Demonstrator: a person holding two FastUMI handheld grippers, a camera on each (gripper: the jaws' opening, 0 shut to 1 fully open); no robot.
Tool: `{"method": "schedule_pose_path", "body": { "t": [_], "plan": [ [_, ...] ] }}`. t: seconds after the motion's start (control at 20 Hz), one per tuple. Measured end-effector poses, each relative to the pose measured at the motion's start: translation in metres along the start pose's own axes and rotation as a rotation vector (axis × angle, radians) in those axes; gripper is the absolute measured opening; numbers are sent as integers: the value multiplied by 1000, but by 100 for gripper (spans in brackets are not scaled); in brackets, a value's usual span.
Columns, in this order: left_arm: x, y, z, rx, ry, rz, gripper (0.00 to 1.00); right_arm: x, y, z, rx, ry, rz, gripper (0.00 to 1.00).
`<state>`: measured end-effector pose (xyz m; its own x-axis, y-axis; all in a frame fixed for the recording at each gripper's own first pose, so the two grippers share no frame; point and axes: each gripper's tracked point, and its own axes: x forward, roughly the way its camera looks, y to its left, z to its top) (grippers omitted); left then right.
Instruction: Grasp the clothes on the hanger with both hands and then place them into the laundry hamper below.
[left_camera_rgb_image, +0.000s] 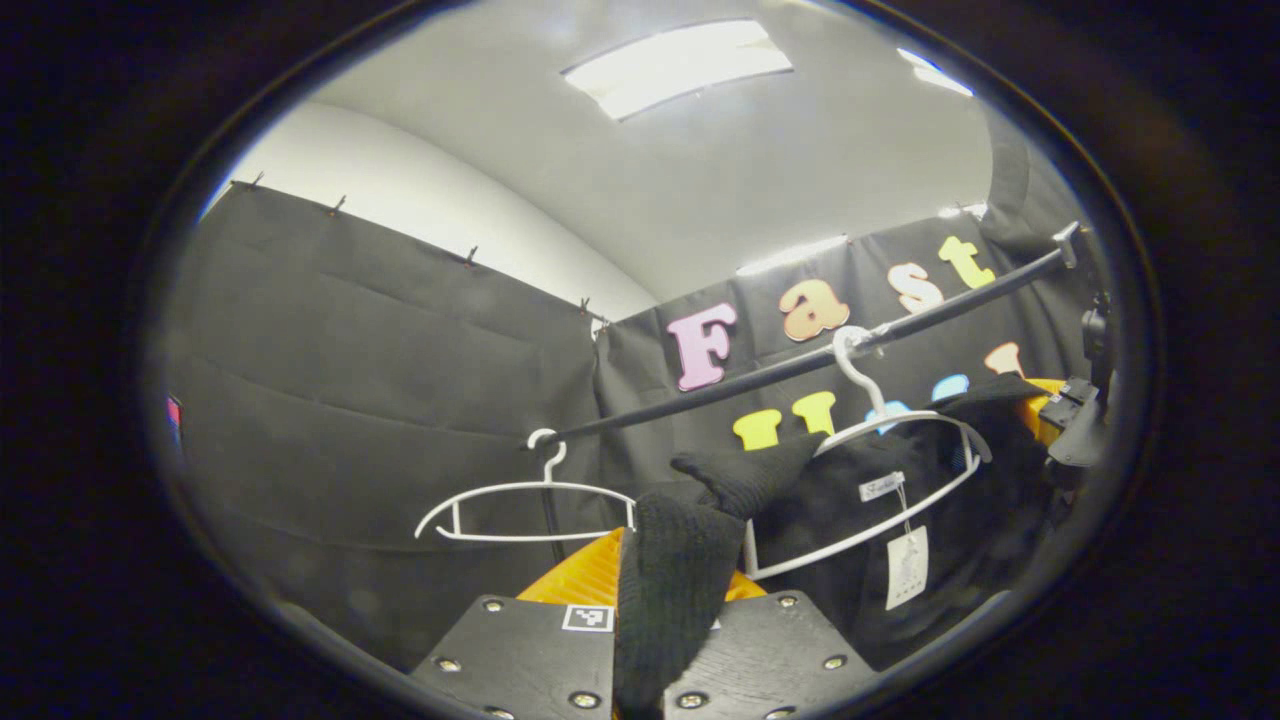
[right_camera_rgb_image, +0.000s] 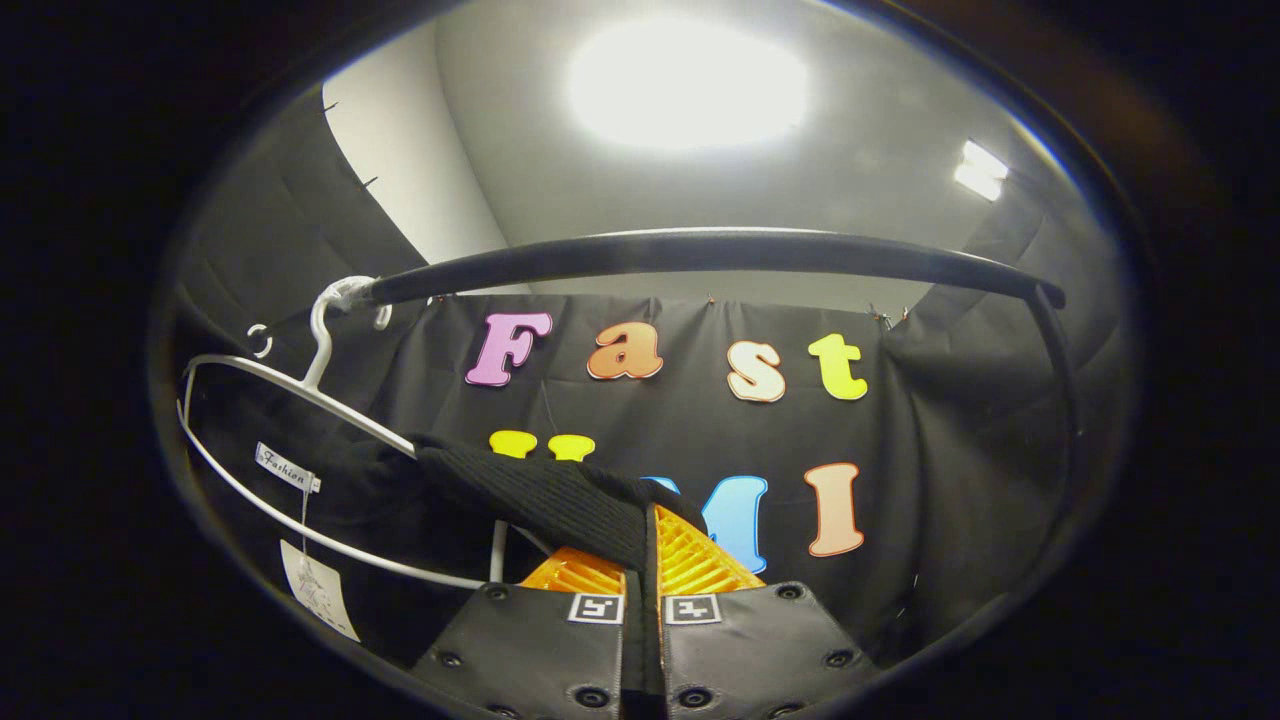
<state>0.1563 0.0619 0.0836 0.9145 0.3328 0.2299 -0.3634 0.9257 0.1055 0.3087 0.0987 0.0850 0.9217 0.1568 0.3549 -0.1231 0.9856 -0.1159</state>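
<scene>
- One black rail (left_camera_rgb_image: 800, 362) spans the booth; two white hangers hook over it.
- One black garment (left_camera_rgb_image: 900, 500), with two tags, drapes the hanger (left_camera_rgb_image: 880, 430) nearer the rail's right end.
- One bare hanger (left_camera_rgb_image: 525, 500) hangs near the rail's left end.
- Left gripper (left_camera_rgb_image: 650, 600): jaws clamped on a knit fold of the garment.
- Right gripper (right_camera_rgb_image: 648, 560): jaws pinched narrow on another fold.

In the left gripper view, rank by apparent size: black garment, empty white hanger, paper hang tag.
1. Black garment, though nearness to the camera inflates it.
2. Empty white hanger.
3. Paper hang tag.
</scene>
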Motion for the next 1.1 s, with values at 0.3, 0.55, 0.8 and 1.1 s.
{"method": "schedule_pose_path", "body": {
  "t": [0.3, 0.55, 0.8, 1.1],
  "plan": [
    [28, 19, 17, 27, -51, 5, 3, 17, -6, -5, 10, -8, 5, 1],
    [49, 26, -2, -15, -6, -25, 3, 37, -1, -30, 73, 57, 26, 1],
    [67, 26, -31, -72, 55, -58, 4, 55, 5, -68, 162, 168, 55, 1],
    [70, 18, -43, -91, 70, -112, 4, 57, 14, -106, 228, 286, 66, 1]
  ]
}}
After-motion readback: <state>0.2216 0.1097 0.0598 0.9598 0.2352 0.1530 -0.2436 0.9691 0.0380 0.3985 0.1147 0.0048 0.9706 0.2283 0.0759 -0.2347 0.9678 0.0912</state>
